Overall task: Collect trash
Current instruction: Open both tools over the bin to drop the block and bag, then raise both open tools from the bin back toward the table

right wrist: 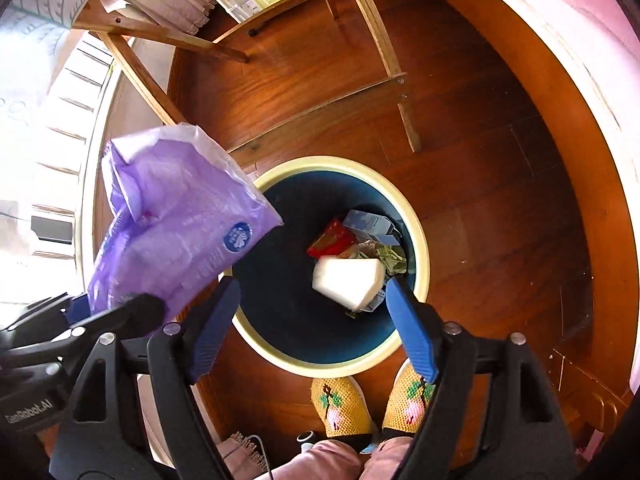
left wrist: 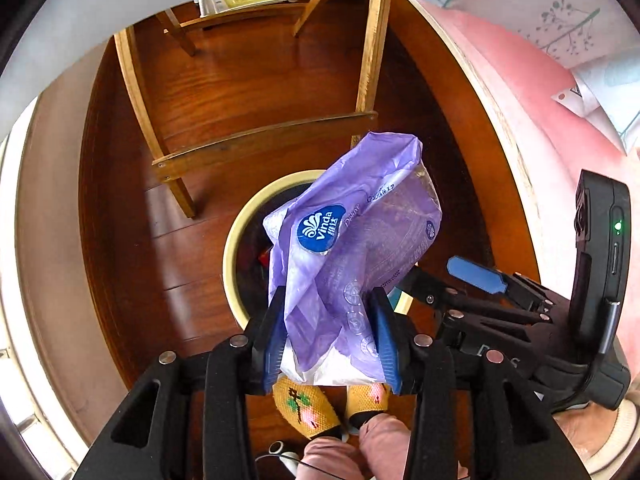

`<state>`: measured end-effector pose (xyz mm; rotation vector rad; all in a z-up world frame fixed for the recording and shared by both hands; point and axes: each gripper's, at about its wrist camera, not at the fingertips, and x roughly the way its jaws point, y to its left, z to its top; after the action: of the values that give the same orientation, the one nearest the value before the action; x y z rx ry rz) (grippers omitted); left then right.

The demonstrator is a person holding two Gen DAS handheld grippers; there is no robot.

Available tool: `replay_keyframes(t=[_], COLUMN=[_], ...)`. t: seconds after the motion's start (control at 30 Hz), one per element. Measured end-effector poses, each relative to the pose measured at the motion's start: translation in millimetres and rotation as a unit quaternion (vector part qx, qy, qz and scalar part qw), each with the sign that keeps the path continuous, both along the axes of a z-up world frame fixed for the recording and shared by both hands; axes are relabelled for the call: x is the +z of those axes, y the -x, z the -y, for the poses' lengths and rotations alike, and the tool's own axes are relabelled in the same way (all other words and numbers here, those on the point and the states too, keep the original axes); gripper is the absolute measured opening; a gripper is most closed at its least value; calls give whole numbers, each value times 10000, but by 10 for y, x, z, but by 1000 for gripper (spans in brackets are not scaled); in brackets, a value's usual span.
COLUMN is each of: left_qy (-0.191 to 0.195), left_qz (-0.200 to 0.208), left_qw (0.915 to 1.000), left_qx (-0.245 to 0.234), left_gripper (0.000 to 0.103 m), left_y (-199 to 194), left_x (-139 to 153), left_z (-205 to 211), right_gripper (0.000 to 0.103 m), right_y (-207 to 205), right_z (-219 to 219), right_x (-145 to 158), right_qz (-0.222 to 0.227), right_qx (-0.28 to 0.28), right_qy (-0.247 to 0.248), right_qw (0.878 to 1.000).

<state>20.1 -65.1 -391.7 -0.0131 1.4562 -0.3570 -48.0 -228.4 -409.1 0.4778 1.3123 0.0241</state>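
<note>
Left claw clamping the lower end of a purple Vinda tissue wrapper, blue pads pressing in from both sides, film bunching between them. Wrapper hanging above the wastebasket, leaning toward 1 o'clock in the left wrist view; from the right wrist view, sitting at 9 o'clock of the bin opening, overlapping only its rim, probably not yet centred. Right claw gaping wide over the bin, gripping nothing. Already lying inside the bin: a white block, a red packet, a small blue carton and crumpled green paper. Looking empty and nearly weightless, thin, soft and slick, so likely sliding or fluttering on release; pinching a gathered fold rather than a single layer seeming safest. Knitted yellow slippers standing on the wooden floor at 6 o'clock of the bin.
</note>
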Motion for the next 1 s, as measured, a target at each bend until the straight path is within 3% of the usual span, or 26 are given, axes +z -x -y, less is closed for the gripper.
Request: replay_keyframes(t=[0.1, 0.17, 0.23, 0.27, 0.5, 0.77, 1.0], left_qy=[1, 11, -80, -87, -220, -220, -177], left_qz=[-59, -108, -125, -119, 107, 540, 1129], left_qw=[10000, 9999, 9999, 9999, 9997, 9980, 9926], left_qx=[-27, -27, -25, -19, 51, 241, 423], left_gripper=[59, 62, 80, 83, 85, 85, 85], left_y=[5, -4, -8, -5, 23, 88, 159], left_x=[-39, -62, -89, -80, 135, 1007, 2076], left_z=[4, 7, 18, 23, -41, -98, -105], right_gripper=[75, 76, 76, 76, 76, 76, 76], right_y=[3, 2, 13, 15, 91, 190, 149], right_z=[-8, 5, 13, 23, 63, 123, 175], right_x=[37, 70, 120, 144, 396, 1150, 2066], right_qz=[6, -10, -15, -18, -51, 215, 524], right_qx=[-68, -145, -198, -218, -310, -532, -454], right_qy=[178, 289, 417, 453, 572, 441, 324], right_qw=[9998, 9995, 9989, 9987, 9979, 9974, 9971])
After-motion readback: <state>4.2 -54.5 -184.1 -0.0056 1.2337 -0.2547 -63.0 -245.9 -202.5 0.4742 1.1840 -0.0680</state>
